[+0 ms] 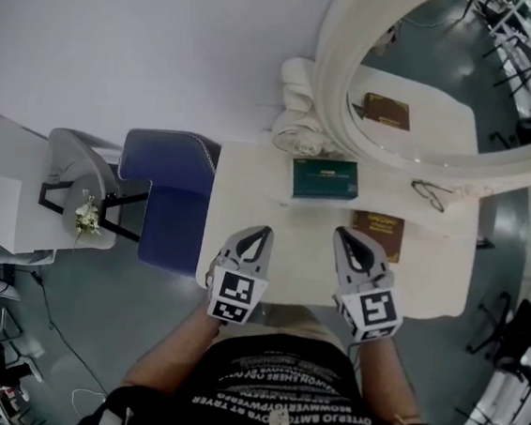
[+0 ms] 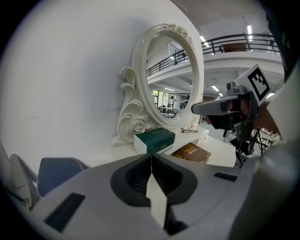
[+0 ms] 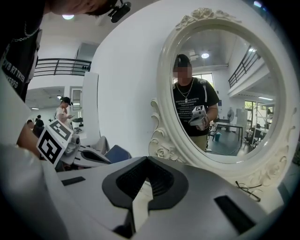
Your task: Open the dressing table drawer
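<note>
Head view: left hand-held gripper (image 1: 262,232) and right hand-held gripper (image 1: 344,235), both closed, over dressing table (image 1: 250,184) edge.

The desk (image 1: 250,182) is white, as is the scrolled mirror frame (image 1: 330,91) behind the dark green box (image 1: 326,178). In front of the box lies a brown book (image 1: 377,235). Left of the box stands a blue chair (image 1: 177,198). The left tongs (image 1: 264,230) and right tongs (image 1: 343,233) are pale grey, with black-and-white square markers.

Oval mirror (image 1: 449,85), green box (image 1: 326,178), brown book (image 1: 377,234), glasses (image 1: 433,193)
</note>
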The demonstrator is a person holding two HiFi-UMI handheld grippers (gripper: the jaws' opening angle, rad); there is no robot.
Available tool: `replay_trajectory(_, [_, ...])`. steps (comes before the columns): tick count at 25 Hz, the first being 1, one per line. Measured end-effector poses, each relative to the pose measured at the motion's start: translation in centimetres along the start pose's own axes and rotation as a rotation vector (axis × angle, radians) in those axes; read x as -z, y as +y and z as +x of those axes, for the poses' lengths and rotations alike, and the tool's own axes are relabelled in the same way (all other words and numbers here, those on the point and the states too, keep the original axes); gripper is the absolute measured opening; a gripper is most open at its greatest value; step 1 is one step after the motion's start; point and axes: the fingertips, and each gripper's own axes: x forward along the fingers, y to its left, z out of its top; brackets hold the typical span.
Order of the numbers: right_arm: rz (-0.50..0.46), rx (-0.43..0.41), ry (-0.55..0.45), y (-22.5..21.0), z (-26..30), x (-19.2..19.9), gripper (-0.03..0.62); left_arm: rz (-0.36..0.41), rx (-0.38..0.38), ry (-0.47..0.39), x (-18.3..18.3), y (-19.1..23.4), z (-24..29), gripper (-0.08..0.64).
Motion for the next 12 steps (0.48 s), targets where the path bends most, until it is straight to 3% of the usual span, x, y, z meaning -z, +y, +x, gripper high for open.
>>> replay_trajectory(12, [-0.003,-0.021,-0.001,-3.1,-0.2,0.4,0.002,-0.05,-0.018,0.158,4.6,-0.6,6.4,0.024])
